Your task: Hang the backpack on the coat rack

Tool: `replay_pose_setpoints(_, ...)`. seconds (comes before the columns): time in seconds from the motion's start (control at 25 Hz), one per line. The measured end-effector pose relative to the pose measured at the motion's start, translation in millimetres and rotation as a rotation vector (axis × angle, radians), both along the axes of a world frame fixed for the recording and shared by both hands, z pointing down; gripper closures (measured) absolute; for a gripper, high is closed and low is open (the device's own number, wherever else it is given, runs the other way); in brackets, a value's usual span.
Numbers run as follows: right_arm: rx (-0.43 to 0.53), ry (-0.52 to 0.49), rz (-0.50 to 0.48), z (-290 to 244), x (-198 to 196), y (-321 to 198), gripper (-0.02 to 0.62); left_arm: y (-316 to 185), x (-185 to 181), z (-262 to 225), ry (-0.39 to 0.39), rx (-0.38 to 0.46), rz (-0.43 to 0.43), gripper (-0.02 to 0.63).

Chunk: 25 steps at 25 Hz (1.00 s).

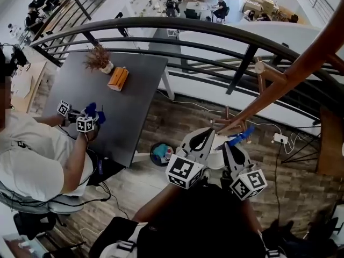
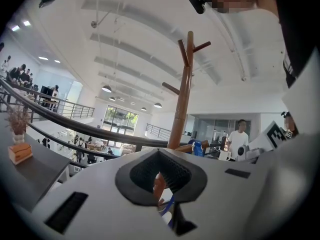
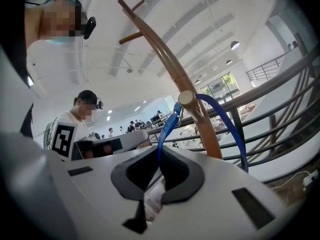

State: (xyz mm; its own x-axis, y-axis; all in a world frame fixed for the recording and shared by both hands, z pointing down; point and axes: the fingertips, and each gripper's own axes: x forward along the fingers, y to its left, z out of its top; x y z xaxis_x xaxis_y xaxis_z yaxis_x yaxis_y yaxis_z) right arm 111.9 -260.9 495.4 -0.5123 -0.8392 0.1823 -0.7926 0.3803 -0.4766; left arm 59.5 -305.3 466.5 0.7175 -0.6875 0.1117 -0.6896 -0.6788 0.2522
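Observation:
The wooden coat rack leans across the head view from upper right to the floor; it also rises in the left gripper view and the right gripper view. The backpack's blue strap loops over a low round-ended peg and runs down into my right gripper, which is shut on it. White backpack fabric shows between the two grippers. My left gripper is shut, with blue strap in its slit. In the head view the left gripper and right gripper sit just below the peg.
A dark metal railing curves behind the rack. To the left stands a grey table with a dried plant and an orange box. A seated person is there. A bin sits on the wooden floor.

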Motion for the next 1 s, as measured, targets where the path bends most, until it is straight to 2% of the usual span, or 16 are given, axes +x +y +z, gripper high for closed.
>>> replay_pose_setpoints(0.44, -0.042, 0.042, -0.028, 21.4, -9.4, -16.3, 0.572, -17.1, -4.4, 9.4, 0.006, -0.03, -0.009, 0.598)
replay_pose_setpoints(1.0, -0.086, 0.029, -0.04, 38.6, -9.0, -29.5, 0.572, -25.9, 1.5, 16.2, -0.012, -0.059, -0.005, 0.598)
